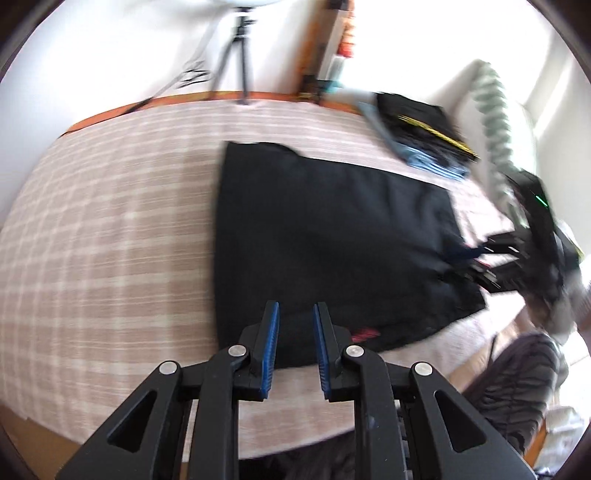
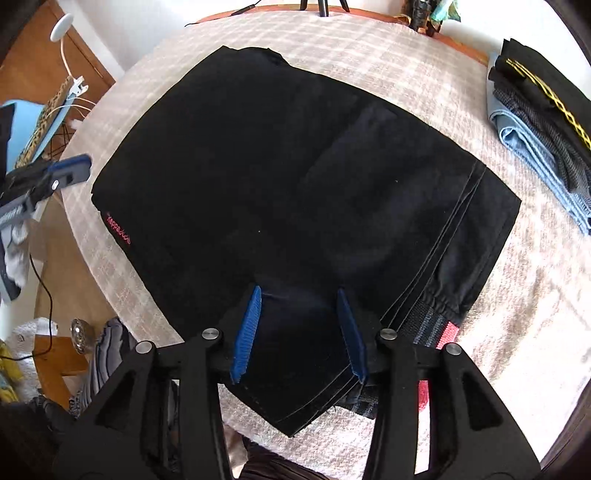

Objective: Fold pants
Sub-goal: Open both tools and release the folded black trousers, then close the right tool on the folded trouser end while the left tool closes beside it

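Note:
Black pants point(image 2: 280, 192) lie folded into a flat rectangle on the plaid tablecloth point(image 2: 406, 62); they also show in the left wrist view point(image 1: 325, 236). Small red lettering point(image 2: 117, 230) marks their left edge, and a striped waistband point(image 2: 436, 328) pokes out at the lower right. My right gripper point(image 2: 301, 295) is open, its jaws wide apart over the near edge of the pants, with fabric between the blue pads. My left gripper point(image 1: 295, 308) is open and empty, above the near edge of the pants. It shows in the right wrist view point(image 2: 70, 171) at the table's left side.
A stack of folded clothes point(image 2: 539, 125) lies at the table's far right, also in the left wrist view point(image 1: 424, 129). A tripod point(image 1: 236, 55) stands behind the table. Clutter, cables and a lamp point(image 2: 61, 27) lie left of the table. A dark jacket point(image 1: 517, 384) hangs beside the near edge.

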A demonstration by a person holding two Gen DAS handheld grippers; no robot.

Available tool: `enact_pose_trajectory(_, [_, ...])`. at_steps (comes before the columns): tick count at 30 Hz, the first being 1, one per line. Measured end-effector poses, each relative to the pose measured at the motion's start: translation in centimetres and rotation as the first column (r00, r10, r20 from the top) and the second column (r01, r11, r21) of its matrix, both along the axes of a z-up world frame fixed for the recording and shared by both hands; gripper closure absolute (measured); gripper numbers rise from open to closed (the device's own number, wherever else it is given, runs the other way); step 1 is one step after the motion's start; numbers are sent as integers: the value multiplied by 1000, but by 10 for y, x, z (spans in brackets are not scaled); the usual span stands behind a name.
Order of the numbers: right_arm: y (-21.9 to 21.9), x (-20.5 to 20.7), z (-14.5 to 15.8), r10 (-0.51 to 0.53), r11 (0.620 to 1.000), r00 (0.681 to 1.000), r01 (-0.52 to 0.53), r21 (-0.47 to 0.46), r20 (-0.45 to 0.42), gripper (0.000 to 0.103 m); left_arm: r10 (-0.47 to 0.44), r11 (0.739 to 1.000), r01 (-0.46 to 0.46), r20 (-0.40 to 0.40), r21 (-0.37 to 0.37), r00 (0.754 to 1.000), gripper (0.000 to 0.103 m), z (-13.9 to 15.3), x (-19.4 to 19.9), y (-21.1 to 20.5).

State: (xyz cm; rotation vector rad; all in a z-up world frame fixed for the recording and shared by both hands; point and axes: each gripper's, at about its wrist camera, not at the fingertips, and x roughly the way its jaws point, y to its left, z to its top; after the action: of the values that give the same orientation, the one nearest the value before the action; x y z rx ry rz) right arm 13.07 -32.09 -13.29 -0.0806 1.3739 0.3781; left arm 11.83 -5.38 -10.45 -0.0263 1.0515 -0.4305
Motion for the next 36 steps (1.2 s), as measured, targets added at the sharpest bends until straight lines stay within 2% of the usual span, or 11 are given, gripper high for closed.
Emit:
enact_pose_trajectory(3, [1, 1, 1, -15, 1000, 1000, 15, 9, -5, 52, 46, 999, -48, -56, -26, 997, 87, -12, 14, 13])
enact_pose_trajectory(8, [12, 9, 5, -35, 997, 999, 36, 71, -15, 52, 40, 998, -47, -138, -42, 990, 87, -29, 23, 13])
enact_pose_trajectory(14, [38, 20, 11, 2, 993, 1000, -2, 117, 0, 51, 65, 994, -80, -199, -72, 978, 87, -38, 31, 20])
enact_pose_trajectory(19, [51, 18, 0, 65, 997, 997, -63, 47, -40, 51, 42, 998, -53, -210, -47, 977, 84, -43, 35, 13])
enact_pose_trajectory(21, [53, 26, 4, 48, 996, 998, -45, 72, -38, 51, 22, 997, -38, -219, -70, 976, 70, -44, 36, 11])
enact_pose_trajectory(24, [59, 45, 21, 8, 992, 1000, -6, 126, -14, 51, 15, 992, -41, -215, -117, 976, 59, -44, 36, 10])
enact_pose_trajectory(28, [81, 82, 39, -26, 983, 1000, 24, 182, 5, 40, 31, 991, -53, -171, -126, 985, 59, -45, 33, 10])
enact_pose_trajectory(33, [123, 130, 34, -48, 972, 998, 59, 227, -51, 39, 57, 974, -92, -171, -209, 984, 59, -49, 33, 22])
enact_pose_trajectory(36, [152, 154, 23, -76, 975, 993, 92, 200, -86, 39, 59, 966, -100, -173, -239, 983, 59, -50, 32, 26])
